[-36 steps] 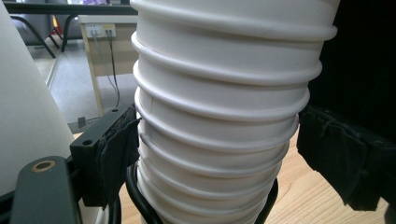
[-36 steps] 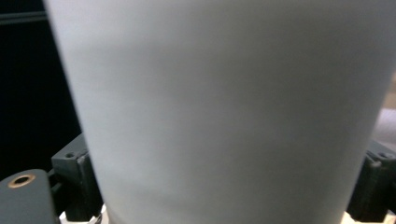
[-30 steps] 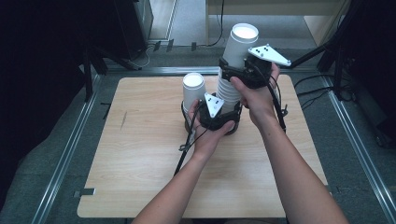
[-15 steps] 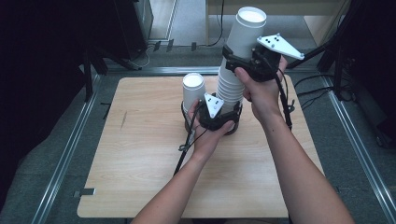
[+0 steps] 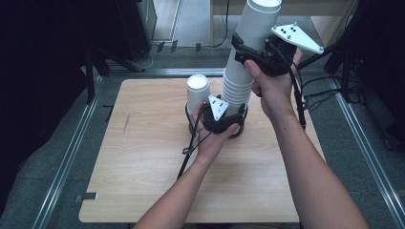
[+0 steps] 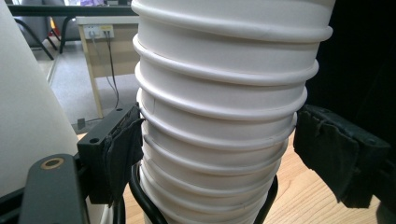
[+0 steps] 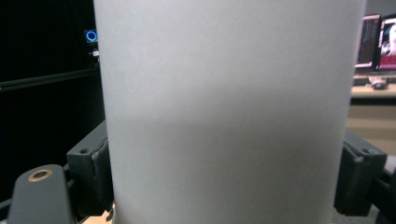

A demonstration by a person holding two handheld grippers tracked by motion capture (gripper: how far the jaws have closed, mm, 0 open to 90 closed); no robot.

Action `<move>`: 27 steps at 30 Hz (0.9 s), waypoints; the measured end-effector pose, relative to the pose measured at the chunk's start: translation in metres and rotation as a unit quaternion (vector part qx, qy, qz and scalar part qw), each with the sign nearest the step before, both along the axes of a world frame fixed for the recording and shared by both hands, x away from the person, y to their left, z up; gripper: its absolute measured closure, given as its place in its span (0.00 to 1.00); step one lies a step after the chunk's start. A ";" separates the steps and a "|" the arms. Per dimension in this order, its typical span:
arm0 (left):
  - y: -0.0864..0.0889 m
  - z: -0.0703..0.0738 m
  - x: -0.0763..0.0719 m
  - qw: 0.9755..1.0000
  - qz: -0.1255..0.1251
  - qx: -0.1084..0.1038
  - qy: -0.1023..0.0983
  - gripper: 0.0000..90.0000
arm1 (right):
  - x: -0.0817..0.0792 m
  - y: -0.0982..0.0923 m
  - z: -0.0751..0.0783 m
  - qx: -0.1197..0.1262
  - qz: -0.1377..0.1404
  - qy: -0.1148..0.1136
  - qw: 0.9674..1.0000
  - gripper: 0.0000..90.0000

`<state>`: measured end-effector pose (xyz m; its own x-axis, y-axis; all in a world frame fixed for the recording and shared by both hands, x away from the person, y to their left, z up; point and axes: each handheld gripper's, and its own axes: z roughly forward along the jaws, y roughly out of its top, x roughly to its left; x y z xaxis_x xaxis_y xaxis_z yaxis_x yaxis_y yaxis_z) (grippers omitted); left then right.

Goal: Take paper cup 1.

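cup stack [image 5: 239, 86] base: hidden behind left claw [image 5: 228, 116] | top cup [image 5: 258, 24] rim: cropped

The high view looks forward and down on the counter [image 5: 143, 191] from the person's side, taking in its whole top. The left gripper view sits low and close, facing the stack of cups [image 6: 219, 116] [image 5: 239, 86], which both share. The right gripper view, higher, looks level with the top cup [image 7: 229, 112] pressed near.

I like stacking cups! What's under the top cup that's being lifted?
Under the top cup, held by the right gripper, more white cups nest in a stack with ringed rims. The left gripper sits around its base. The stack's bottom is covered by that gripper and hand.
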<state>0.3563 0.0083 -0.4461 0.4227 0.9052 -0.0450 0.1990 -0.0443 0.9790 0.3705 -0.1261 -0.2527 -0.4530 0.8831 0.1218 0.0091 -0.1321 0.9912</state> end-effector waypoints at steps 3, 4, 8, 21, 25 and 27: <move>0.000 0.000 0.000 1.000 0.000 0.000 0.000 0.18 | -0.005 0.000 0.005 -0.007 -0.001 -0.017 1.000 0.17; 0.000 0.000 0.000 1.000 0.000 0.000 0.000 0.18 | -0.007 -0.001 0.007 -0.008 -0.001 -0.020 1.000 0.17; 0.000 0.000 0.000 1.000 0.000 0.001 0.001 0.18 | -0.014 -0.005 0.013 -0.005 -0.007 -0.029 1.000 0.17; 0.001 0.001 0.000 1.000 -0.004 0.001 0.003 0.19 | -0.039 -0.019 0.004 -0.015 -0.011 -0.039 0.999 0.18; 0.002 0.001 -0.002 1.000 -0.004 0.005 0.002 0.21 | -0.046 -0.024 -0.001 -0.014 -0.011 -0.039 0.999 0.18; 0.003 0.001 -0.003 1.000 -0.005 0.002 0.002 0.21 | -0.049 -0.027 -0.004 -0.014 -0.011 -0.039 0.999 0.18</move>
